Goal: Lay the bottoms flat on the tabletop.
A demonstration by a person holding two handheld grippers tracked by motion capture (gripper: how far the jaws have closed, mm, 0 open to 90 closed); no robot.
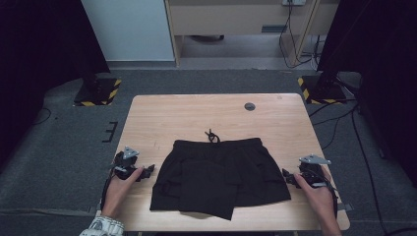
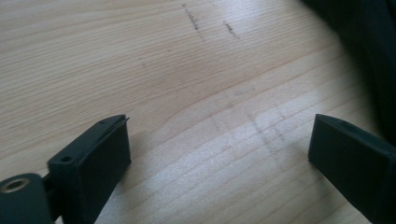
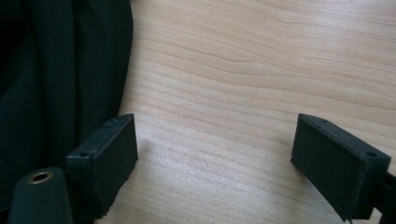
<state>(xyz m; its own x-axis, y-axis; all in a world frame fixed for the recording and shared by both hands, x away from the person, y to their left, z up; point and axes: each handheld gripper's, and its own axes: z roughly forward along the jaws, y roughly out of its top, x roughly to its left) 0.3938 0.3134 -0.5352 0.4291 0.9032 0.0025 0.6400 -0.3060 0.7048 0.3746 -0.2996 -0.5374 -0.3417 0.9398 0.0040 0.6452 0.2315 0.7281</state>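
The black shorts are lying flat mid-table, waistband far, long axis running left-right. Left claw and right claw are flanking them, both gaping empty, equally near.

One cam overhead, one riding on each of my claws

High view sits above my side, looking forward and down over the whole table. Both claw cams hover super close to the wood, each aimed inward across it. Each catches an edge of the black shorts, which the overhead shows too.
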